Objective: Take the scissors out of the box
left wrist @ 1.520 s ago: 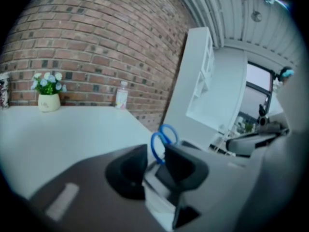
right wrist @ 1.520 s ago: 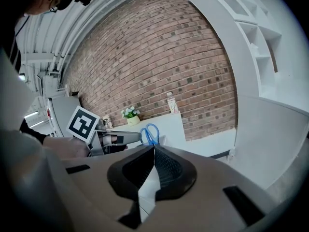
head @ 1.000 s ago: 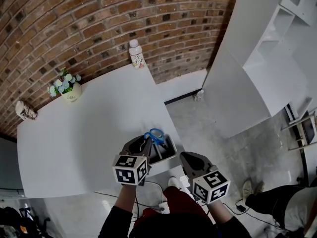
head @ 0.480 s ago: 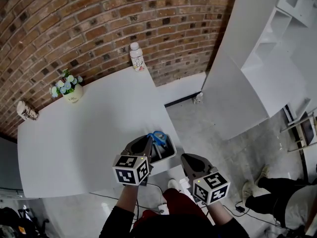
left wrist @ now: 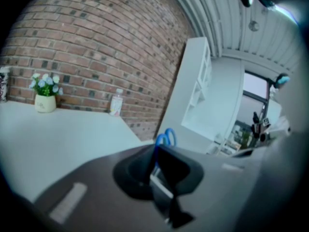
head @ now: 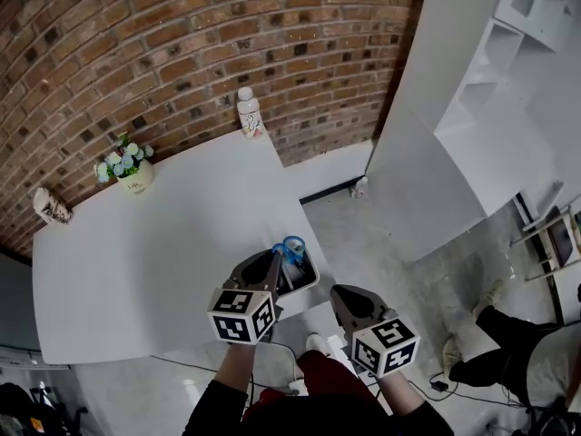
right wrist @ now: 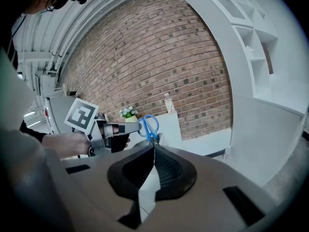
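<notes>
The blue-handled scissors [head: 290, 247] stand handles-up over the small grey box [head: 307, 280] at the white table's near right corner. My left gripper [head: 273, 262] is at the box, and its jaws are closing with the pads pressed on the scissors below the handles. In the left gripper view the blue loops [left wrist: 165, 137] stick up just past the left gripper's tips [left wrist: 155, 152]. The right gripper view shows the scissors [right wrist: 149, 125] held by the left gripper [right wrist: 129, 128]. My right gripper [head: 343, 300] hangs off the table's edge to the right of the box, shut and empty [right wrist: 153, 149].
On the white table [head: 163, 243] stand a flower pot [head: 128, 167] and a bottle [head: 248, 113] along the brick wall, with a small object [head: 50, 205] at the far left. White shelving [head: 508, 89] rises on the right. A person's legs [head: 508, 334] are on the floor at right.
The left gripper's jaws have closed on the scissors and it has risen a little above the box. The right gripper has stayed where it was.
</notes>
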